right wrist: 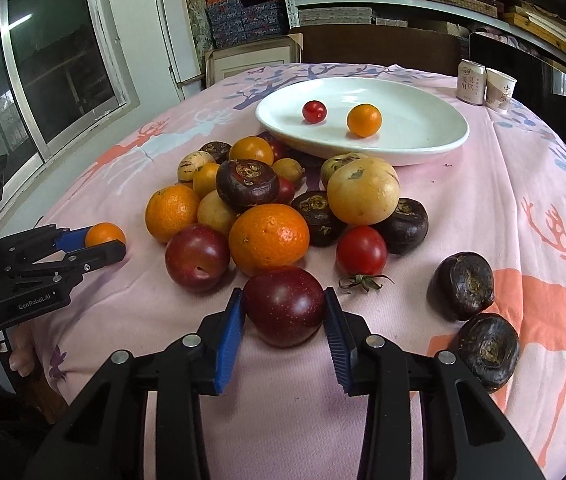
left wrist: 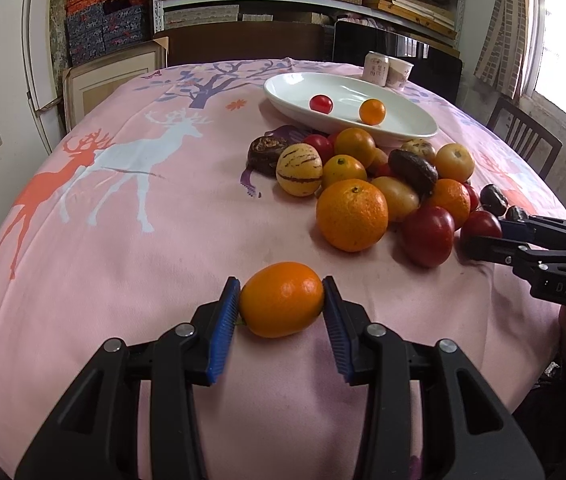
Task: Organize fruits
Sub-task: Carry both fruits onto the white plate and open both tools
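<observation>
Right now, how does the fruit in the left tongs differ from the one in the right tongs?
The kumquat in the left tongs is orange and oval; the plum in the right tongs is dark red, rounder and speckled. The kumquat sits apart from the pile; the plum lies at its edge. Both are clamped between blue pads.

A soft, matt pink cloth (right wrist: 483, 200) is covering the table, wrinkling slightly. The white plate (right wrist: 435, 148) is looking like glazed ceramic, glossy and catching highlights. The dark plum (right wrist: 283, 304) is showing a smooth, faintly speckled sheen, while the oranges (right wrist: 269, 238) are appearing pebbled. The water chestnuts (right wrist: 463, 284) are looking dull and rough. The gripper pads (right wrist: 230, 340) are seeming to be ribbed blue rubber, perhaps plastic
</observation>
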